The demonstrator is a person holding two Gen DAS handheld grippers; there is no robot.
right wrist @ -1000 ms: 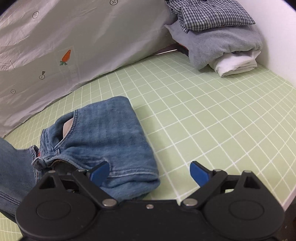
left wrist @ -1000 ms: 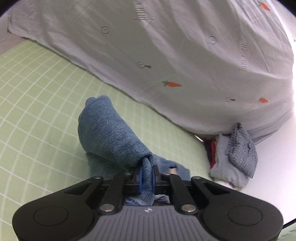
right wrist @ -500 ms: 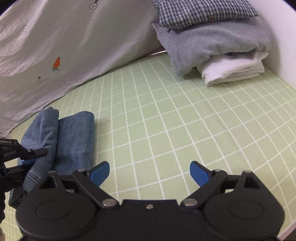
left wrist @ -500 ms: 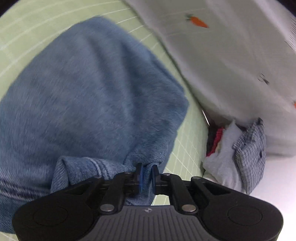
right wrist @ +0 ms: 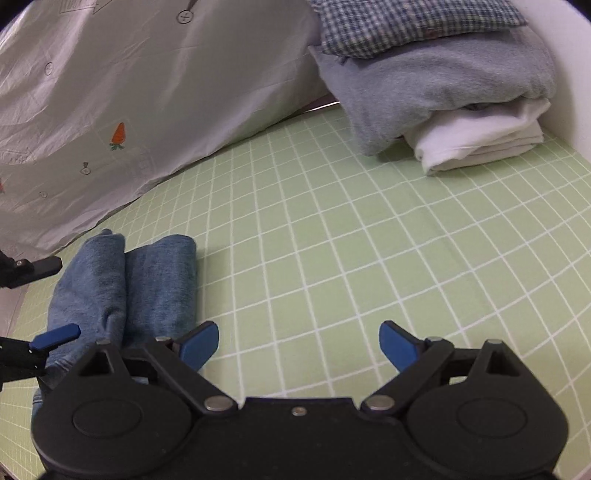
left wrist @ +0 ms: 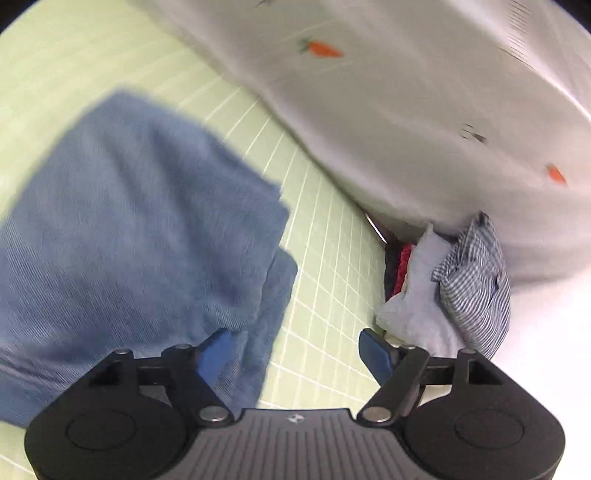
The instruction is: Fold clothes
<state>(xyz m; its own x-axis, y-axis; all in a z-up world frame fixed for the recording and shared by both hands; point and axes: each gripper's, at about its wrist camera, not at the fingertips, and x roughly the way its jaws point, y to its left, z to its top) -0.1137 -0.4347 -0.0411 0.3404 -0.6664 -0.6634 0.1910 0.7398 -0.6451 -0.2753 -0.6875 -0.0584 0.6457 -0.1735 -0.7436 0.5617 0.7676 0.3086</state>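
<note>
Denim jeans (left wrist: 140, 229) now folded flat on the green mat (right wrist: 332, 258), just released; left gripper (left wrist: 295, 349) and right gripper (right wrist: 299, 341) fingers both spread.

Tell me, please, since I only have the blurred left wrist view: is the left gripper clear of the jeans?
Observer: The right wrist view shows the left gripper open, its fingers either side of the folded jeans, not clamped on them.
Operator: Thank you. What is under the grey garment in the stack?
Observer: A folded white garment lies at the bottom, beneath the grey garment and the checked shirt.
Operator: And the right gripper?
Observer: The right gripper is open over bare green grid mat, holding nothing.
</note>
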